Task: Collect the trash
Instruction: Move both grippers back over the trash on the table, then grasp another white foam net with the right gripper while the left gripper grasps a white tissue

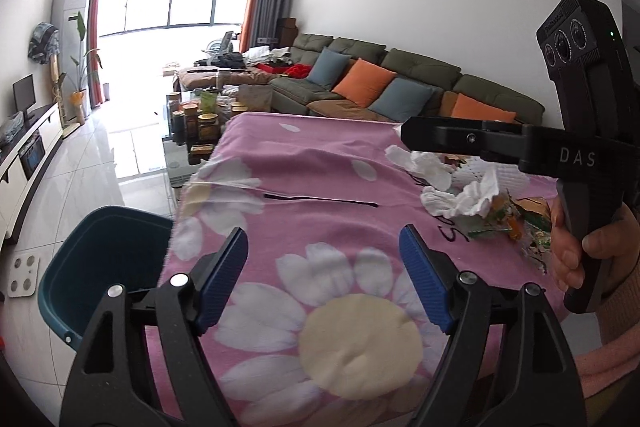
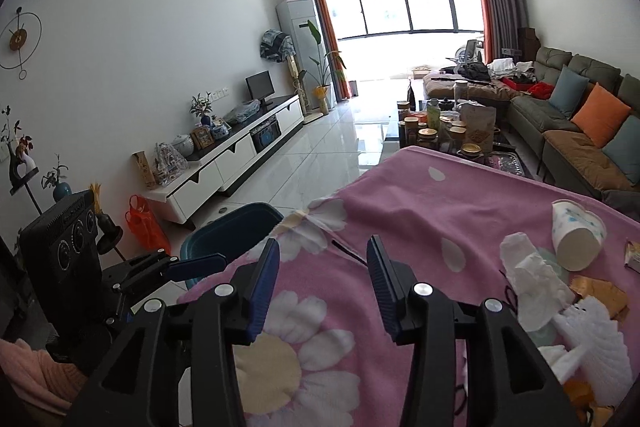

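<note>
Trash lies on the right side of a pink flowered cloth [image 1: 320, 187]: crumpled white tissues [image 1: 460, 195], coloured wrappers [image 1: 516, 223], and in the right wrist view tissues [image 2: 532, 283], a tipped paper cup [image 2: 576, 239] and tan wrappers [image 2: 600, 291]. A dark teal bin [image 1: 100, 267] stands on the floor at the table's left edge; it also shows in the right wrist view [image 2: 232, 231]. My left gripper [image 1: 322, 259] is open and empty above the cloth. My right gripper [image 2: 322, 259] is open and empty; it shows side-on in the left wrist view [image 1: 408, 135] above the tissues.
A coffee table with several jars [image 1: 200, 119] stands beyond the cloth's far edge. A green sofa with cushions [image 1: 380, 83] runs along the right wall. A white TV cabinet [image 2: 240, 155] lines the left wall. A white scale [image 1: 24, 275] lies on the floor by the bin.
</note>
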### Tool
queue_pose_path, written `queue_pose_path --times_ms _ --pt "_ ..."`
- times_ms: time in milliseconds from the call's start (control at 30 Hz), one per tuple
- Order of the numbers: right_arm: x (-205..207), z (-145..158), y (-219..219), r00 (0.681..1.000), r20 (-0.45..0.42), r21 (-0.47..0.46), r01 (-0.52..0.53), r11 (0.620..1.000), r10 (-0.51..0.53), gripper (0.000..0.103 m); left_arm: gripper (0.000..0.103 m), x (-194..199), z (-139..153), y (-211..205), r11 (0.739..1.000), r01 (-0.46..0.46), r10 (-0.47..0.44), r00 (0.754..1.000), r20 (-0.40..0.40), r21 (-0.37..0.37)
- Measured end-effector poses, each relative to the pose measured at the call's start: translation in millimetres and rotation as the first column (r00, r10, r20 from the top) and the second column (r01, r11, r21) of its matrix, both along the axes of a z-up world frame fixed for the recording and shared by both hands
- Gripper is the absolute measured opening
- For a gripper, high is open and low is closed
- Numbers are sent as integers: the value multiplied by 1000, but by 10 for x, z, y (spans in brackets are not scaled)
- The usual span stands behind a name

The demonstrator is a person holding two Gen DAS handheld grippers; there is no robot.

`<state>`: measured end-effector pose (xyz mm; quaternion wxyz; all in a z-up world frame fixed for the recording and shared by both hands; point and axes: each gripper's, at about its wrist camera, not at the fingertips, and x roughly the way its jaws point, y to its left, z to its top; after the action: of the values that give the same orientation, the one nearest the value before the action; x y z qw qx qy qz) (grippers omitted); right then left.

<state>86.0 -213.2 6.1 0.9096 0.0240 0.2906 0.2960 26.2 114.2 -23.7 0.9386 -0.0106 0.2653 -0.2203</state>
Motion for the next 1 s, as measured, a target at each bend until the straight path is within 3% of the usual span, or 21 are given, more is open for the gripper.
queue_pose_path --times_ms 167,467,1000 --pt "-112 -22 -580 989 8 -25 148 989 -148 48 77 -3 -60 -477 994 106 -106 994 -13 8" --pt "-234 -185 -1382 937 4 -57 350 935 -350 49 77 129 -109 -1137 973 231 -230 972 -43 25" --pt "-199 -508 -1720 918 -23 -133 390 911 -396 50 69 438 -217 -1701 949 307 -293 944 -150 76"
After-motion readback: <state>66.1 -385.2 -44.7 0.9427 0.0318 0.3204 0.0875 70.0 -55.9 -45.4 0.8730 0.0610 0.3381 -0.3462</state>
